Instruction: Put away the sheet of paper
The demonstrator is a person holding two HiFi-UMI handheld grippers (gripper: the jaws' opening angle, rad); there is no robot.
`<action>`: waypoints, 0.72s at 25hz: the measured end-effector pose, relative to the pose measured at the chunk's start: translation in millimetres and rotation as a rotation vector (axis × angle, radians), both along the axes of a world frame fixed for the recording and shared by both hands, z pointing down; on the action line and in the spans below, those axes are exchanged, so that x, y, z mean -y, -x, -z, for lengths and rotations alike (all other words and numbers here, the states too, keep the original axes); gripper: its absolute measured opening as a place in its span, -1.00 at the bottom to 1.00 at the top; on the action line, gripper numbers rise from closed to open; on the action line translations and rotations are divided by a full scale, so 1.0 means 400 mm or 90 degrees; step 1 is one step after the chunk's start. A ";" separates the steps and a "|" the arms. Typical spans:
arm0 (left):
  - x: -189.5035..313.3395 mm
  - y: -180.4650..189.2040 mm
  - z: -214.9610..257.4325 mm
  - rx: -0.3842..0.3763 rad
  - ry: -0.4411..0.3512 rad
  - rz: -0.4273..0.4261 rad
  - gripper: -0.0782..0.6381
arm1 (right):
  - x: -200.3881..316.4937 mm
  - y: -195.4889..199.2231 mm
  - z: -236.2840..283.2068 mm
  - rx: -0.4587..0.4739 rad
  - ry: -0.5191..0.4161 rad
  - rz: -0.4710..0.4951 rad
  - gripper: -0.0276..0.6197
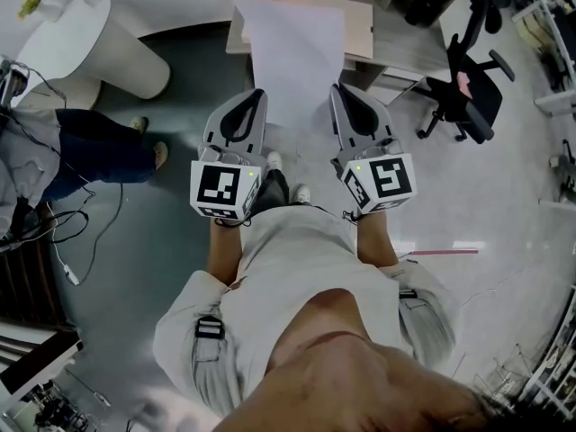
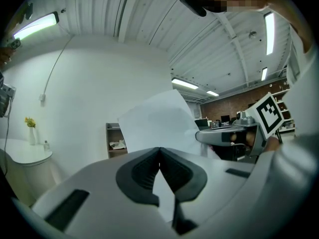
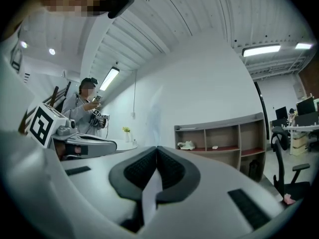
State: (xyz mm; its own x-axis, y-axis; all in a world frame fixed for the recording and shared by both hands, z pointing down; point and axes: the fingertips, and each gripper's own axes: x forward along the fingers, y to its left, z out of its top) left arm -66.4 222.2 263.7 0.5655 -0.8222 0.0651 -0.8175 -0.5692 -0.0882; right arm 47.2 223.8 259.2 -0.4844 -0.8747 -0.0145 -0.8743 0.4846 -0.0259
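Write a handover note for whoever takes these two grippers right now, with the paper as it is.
Left gripper: shut on the left edge of the sheet of paper.
Right gripper: shut on the sheet's right edge.
Sheet: held up off any surface, spanning both grippers, with the shelf unit ahead.
Done: sheet is picked up in a two-gripper hold.
Left: put it away; it is not yet set down or released. Probably carry it to the shelf, keeping both grips level so that it does not tear.
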 end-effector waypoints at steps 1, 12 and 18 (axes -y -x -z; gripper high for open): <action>0.010 -0.002 -0.006 -0.001 0.004 0.000 -0.73 | 0.010 -0.002 -0.005 0.000 0.004 -0.001 -0.85; 0.150 0.010 0.004 -0.019 -0.002 -0.022 -0.73 | 0.144 0.017 0.007 -0.013 0.000 -0.022 -0.85; 0.237 0.033 -0.003 -0.026 0.004 -0.034 -0.73 | 0.223 0.043 -0.001 -0.019 0.009 -0.033 -0.85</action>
State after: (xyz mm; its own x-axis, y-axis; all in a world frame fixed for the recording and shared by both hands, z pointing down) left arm -79.4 127.3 265.0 0.6106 -0.7906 0.0458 -0.7890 -0.6123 -0.0510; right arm 29.8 134.5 259.4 -0.4389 -0.8985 0.0124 -0.8985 0.4389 -0.0054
